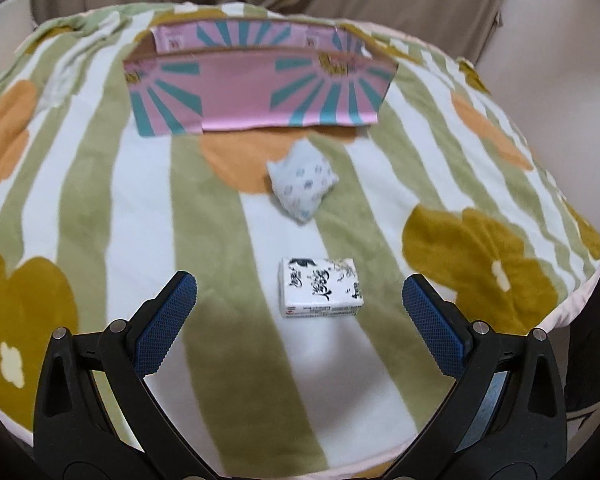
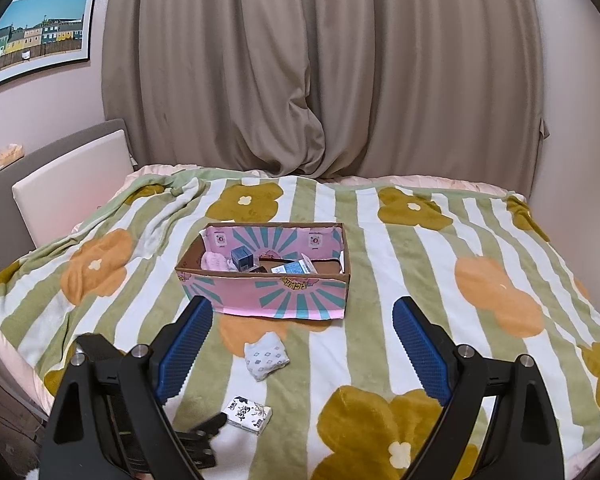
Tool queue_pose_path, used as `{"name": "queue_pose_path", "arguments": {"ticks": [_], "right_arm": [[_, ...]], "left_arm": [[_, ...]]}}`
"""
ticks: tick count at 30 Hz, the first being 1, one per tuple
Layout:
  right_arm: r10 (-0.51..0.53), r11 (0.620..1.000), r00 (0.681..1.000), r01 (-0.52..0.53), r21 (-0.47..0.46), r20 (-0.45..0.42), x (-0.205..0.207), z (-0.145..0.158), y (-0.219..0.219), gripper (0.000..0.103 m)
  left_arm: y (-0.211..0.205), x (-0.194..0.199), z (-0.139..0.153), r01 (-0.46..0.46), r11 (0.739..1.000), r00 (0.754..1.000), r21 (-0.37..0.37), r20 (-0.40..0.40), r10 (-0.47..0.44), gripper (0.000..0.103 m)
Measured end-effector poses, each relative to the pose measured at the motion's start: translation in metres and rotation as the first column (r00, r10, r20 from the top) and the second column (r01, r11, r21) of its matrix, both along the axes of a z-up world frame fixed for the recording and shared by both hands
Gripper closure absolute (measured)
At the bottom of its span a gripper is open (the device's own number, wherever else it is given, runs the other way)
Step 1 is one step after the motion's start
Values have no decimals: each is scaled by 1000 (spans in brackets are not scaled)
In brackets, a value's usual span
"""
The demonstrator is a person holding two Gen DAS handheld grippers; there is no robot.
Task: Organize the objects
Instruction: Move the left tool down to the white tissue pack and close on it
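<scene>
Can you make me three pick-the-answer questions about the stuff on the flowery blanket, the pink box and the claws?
1. Where is the small white box with black brush writing?
A. inside the pink cardboard box
B. on the blanket, between the left claw's fingers
C. on the curtain

2. How many loose things lie on the striped flowery blanket in front of the pink cardboard box with teal rays?
A. two
B. five
C. none

3. How is the left claw?
A. shut on the pouch
B. holding the box up
C. open

Answers:
1 B: it lies flat on the blanket in the gap between the blue pads.
2 A: only the white box and the small white cloth pouch with blue flower prints.
3 C: its pads stand wide apart, touching nothing.
</scene>
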State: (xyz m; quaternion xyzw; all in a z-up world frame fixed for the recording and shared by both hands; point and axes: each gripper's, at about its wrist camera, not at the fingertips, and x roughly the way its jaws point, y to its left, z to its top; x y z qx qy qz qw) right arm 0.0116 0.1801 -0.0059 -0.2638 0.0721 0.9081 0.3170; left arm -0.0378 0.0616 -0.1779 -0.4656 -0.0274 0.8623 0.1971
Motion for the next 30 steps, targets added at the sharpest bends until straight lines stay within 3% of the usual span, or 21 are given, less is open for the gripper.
{"name": "queue_pose_path", "arguments": {"ticks": [17,23,26,30], "right_arm": [[-12,1000,1000,13,-15,22,-2,-5,6,13],[-18,1000,999,19,-16,27,-2,-5,9,13],[-17,1000,999,18,-18,27,-2,-5,9,13],[-17,1000,1000,17,-21,26,-2,-6,10,13]], "left_arm": [[33,-23,-63,42,998,991,-45,127,-36,4],[36,-27,-71,57,997,987,-49,154,-49,25],[39,-26,-72,71,996,986,-48,153,-63,41],[42,-27,-71,80,995,987,-60,144,-71,43]]}}
